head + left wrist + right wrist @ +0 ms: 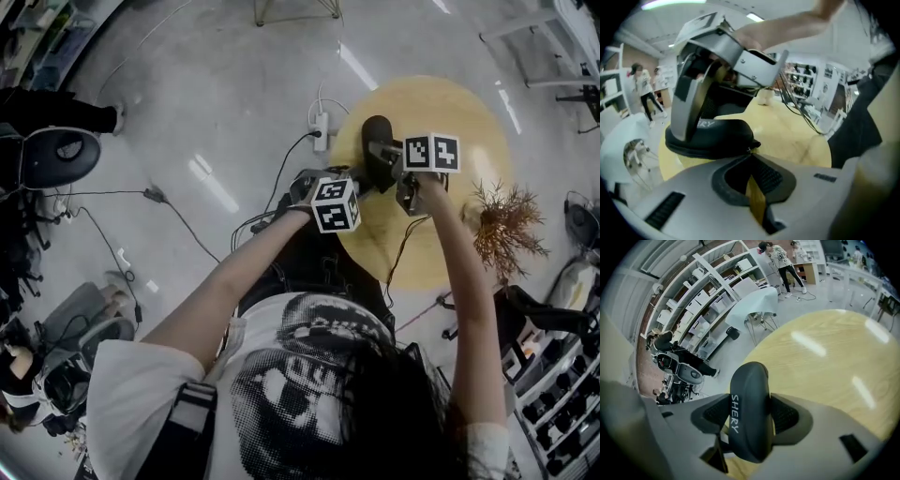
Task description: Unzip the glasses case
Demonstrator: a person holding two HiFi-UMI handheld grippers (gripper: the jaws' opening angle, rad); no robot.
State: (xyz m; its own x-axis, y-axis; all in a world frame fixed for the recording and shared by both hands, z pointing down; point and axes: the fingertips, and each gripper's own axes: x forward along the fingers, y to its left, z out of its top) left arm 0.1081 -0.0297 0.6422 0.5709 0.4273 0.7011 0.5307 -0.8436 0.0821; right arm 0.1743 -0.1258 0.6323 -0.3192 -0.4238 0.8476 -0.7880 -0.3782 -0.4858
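Observation:
A black zip-up glasses case (377,141) marked SHERY rests near the far edge of a round wooden table (441,239). My right gripper (749,417) is shut across the case (749,408), its pads pressing both long sides. In the left gripper view those grey jaws of the right gripper (726,61) straddle the case (712,136) from above. My left gripper (751,155) is shut, and the small metal zipper pull (750,150) at the case's near end sits pinched at its tips. Seen from the head view, the left gripper (359,181) reaches the case from the near left side.
A dried twiggy plant (506,225) stands at the table's right edge. On the floor beyond lie a power strip (321,127) and trailing cables. Chairs (56,155) stand left, shelving (708,301) and standing people (780,261) further off.

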